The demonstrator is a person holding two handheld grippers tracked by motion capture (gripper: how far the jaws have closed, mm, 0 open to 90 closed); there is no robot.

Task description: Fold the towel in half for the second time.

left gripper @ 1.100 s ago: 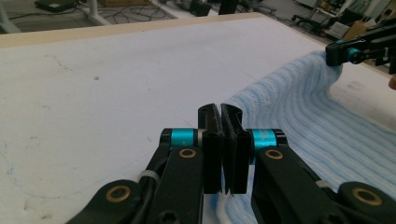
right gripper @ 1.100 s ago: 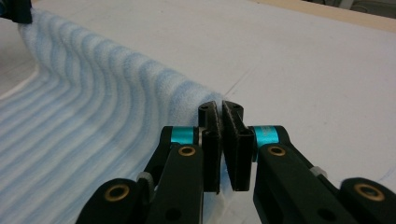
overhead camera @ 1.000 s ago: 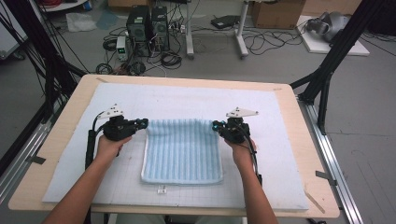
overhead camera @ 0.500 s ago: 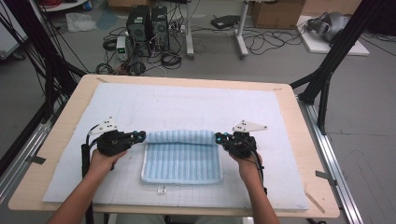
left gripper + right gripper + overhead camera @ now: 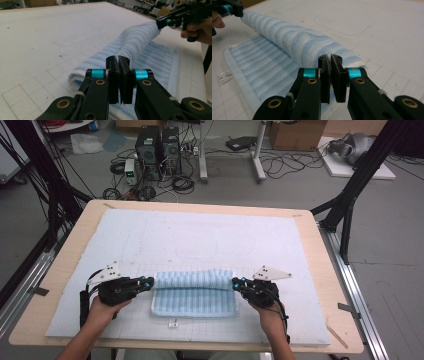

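Note:
A light blue striped towel [image 5: 195, 301] lies on the white gridded mat [image 5: 210, 240], with its far edge lifted and curled over toward the person. My left gripper [image 5: 150, 282] is shut on the towel's left lifted corner, and my right gripper [image 5: 234, 282] is shut on the right one. In the left gripper view the closed jaws [image 5: 119, 60] pinch the towel [image 5: 135, 42], which stretches as a rounded fold to the right gripper [image 5: 162, 23]. In the right gripper view the closed jaws [image 5: 330, 58] grip the towel [image 5: 294, 40], and the left gripper [image 5: 233, 9] holds its far end.
The mat covers a wooden table [image 5: 330, 270]. A small white label [image 5: 173, 323] sticks out at the towel's near edge, close to the table's front. Black frame posts [image 5: 350, 195] stand at the sides; computers and cables lie on the floor beyond.
Both grippers have moved toward the person, drawing the towel's far edge up and over its near half. The flat towel now has a rolled fold across its top.

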